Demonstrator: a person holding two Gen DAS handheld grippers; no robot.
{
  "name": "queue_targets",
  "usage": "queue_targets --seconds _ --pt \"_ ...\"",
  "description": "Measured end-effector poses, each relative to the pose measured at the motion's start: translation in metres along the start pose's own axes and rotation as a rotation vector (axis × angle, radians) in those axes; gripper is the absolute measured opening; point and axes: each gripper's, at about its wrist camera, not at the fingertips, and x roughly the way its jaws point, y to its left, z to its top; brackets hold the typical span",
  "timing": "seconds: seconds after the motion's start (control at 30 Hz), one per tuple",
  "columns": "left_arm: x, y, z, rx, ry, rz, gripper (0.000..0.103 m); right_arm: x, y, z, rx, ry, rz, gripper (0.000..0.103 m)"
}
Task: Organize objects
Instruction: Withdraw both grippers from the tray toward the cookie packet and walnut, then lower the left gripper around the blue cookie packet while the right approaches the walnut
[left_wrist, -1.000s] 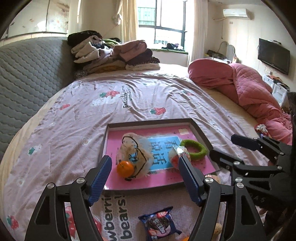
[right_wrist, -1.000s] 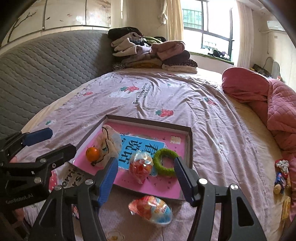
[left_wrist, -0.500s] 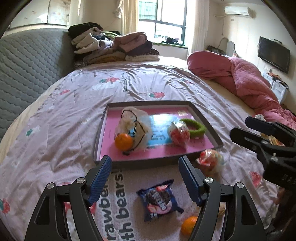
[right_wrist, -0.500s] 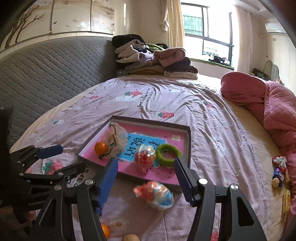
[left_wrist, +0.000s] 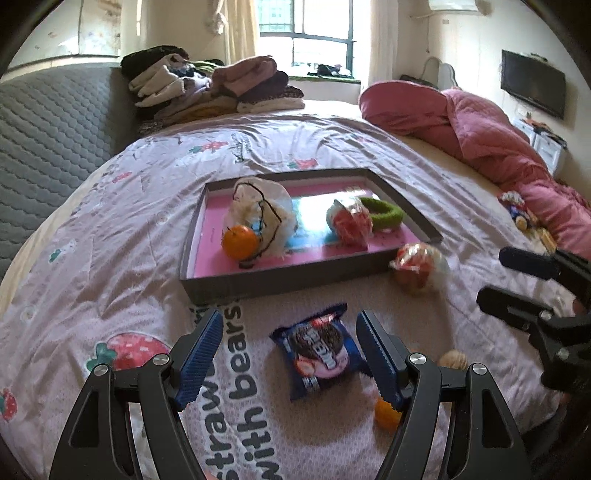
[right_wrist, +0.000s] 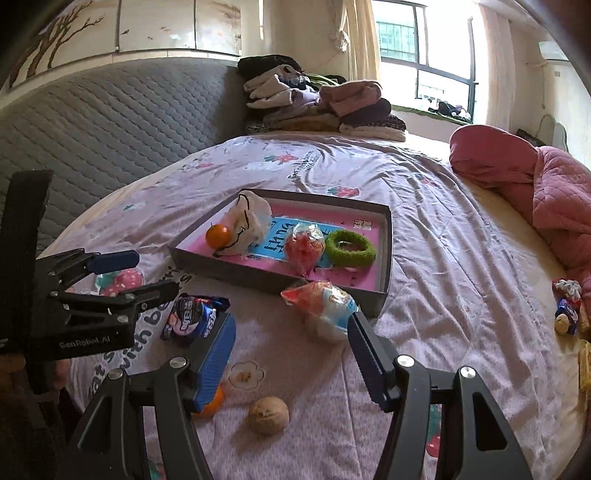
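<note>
- Both grippers are pulling back from the tray (left_wrist: 280, 282) toward the bed's near edge, so loose items short of it are coming into view.
- The left gripper (left_wrist: 290, 332) is hovering wide open and empty over the crinkly blue cookie packet (left_wrist: 321, 349).
- The right gripper (right_wrist: 291, 332) is likewise gaping empty, just short of the glossy wrapped egg (right_wrist: 321, 302) lying at the tray's near rim.
- A smooth orange (right_wrist: 212, 400) and a wrinkled walnut (right_wrist: 267, 410) are waiting on the soft sheet (right_wrist: 424, 295), still unsorted.
</note>
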Motion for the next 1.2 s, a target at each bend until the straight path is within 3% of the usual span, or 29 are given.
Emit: queue_targets --seconds 0.3,0.6,1.2 --pt "0.006 0.001 -0.009 0.015 0.020 0.017 0.076 -0.004 0.017 -0.017 -0.065 0.006 0.026 0.063" --pt "0.011 -0.003 -0.021 0.031 0.048 0.004 0.076 0.008 0.016 -0.037 -0.073 0.088 0.023 0.063" --pt "0.020 -0.016 -0.027 0.027 0.072 -0.016 0.076 0.023 0.020 -0.054 -0.110 0.160 0.028 0.063"
